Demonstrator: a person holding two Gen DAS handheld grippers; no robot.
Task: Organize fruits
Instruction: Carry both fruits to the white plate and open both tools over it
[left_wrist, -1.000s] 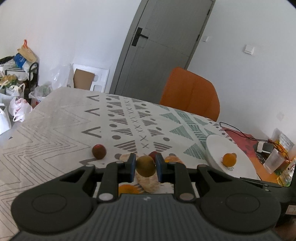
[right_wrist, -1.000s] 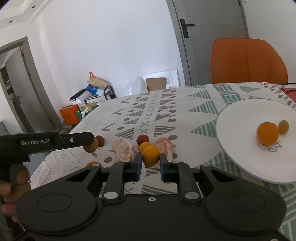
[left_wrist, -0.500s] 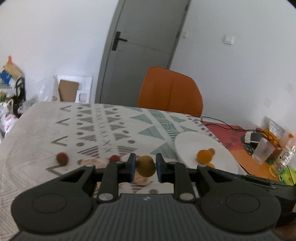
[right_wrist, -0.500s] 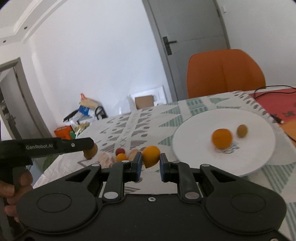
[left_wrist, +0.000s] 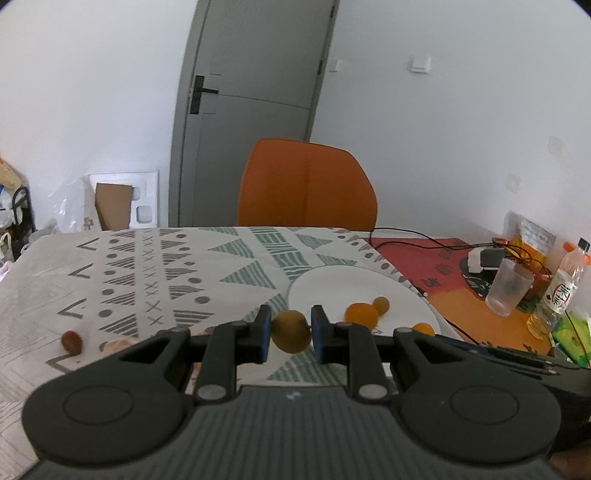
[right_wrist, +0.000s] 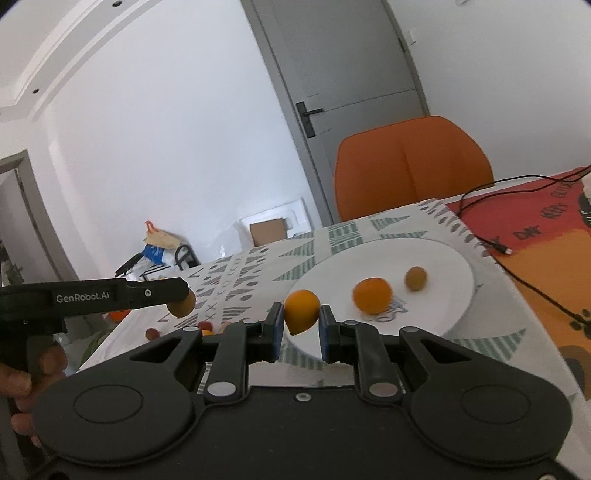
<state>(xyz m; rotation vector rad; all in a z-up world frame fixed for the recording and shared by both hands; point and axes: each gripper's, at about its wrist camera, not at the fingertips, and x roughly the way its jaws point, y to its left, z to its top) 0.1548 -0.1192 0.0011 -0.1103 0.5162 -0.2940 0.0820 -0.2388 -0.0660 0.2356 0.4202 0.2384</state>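
Left gripper clamping a yellow-brown fruit

It is hanging just short of the white plate, which is carrying an orange and a small brownish fruit near the desk's right edge.

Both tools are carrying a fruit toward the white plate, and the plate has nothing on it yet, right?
Not quite. Both tools do hold fruit: the left tool a brownish-yellow fruit, the right tool an orange fruit. But the white plate is not bare: the right wrist view shows an orange and a small brownish fruit on it.
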